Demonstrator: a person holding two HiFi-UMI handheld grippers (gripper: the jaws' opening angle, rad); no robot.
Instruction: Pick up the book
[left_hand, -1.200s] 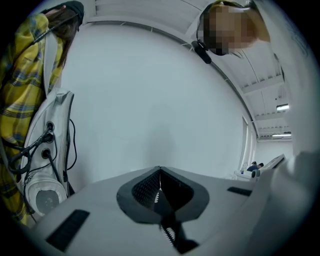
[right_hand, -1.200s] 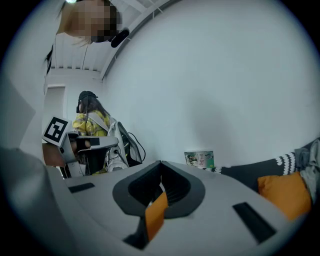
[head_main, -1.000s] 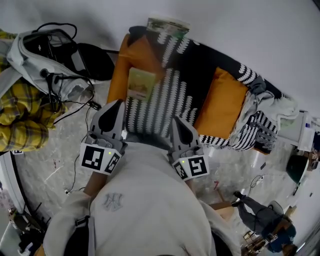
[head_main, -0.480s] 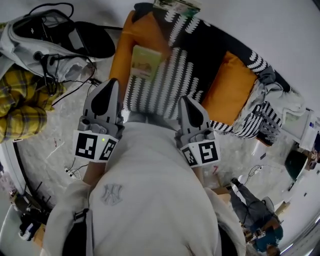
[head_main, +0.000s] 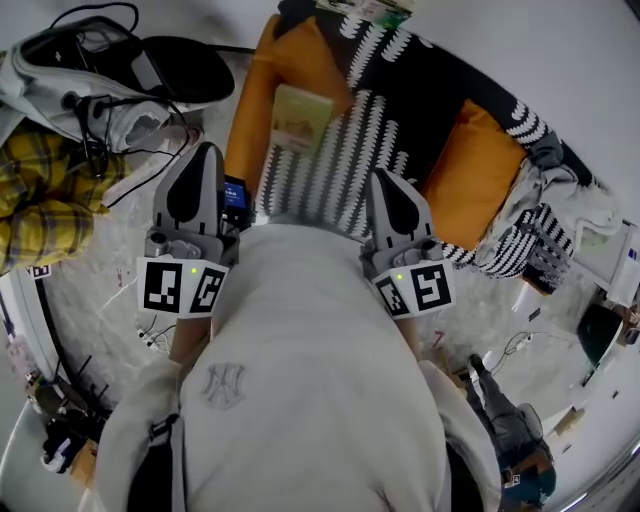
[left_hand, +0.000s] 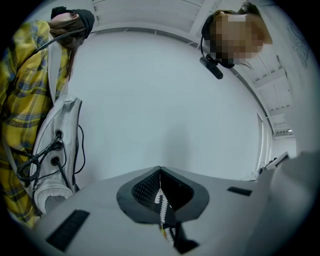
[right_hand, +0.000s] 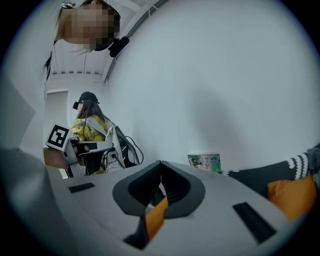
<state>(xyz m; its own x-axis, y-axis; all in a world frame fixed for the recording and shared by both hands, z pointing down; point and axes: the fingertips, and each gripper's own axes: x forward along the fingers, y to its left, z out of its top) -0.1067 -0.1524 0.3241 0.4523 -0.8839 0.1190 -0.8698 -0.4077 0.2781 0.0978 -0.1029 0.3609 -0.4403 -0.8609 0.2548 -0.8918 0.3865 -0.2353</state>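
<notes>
Lying on a striped blanket (head_main: 345, 165), book (head_main: 300, 118), left gripper (head_main: 205, 150), right gripper (head_main: 383, 178) near it, fingers (head_main: 195, 195) closed, empty

An interlocked NY emblem (head_main: 224, 385) sits on the person's pale sweatshirt (head_main: 310, 330). Black-and-white square markers (head_main: 183, 287), coded patterns without letters, cover the cubes of the left claw (head_main: 206, 152) and right claw (head_main: 384, 178). The print on the book (head_main: 300, 118) cover is too small to read.
</notes>
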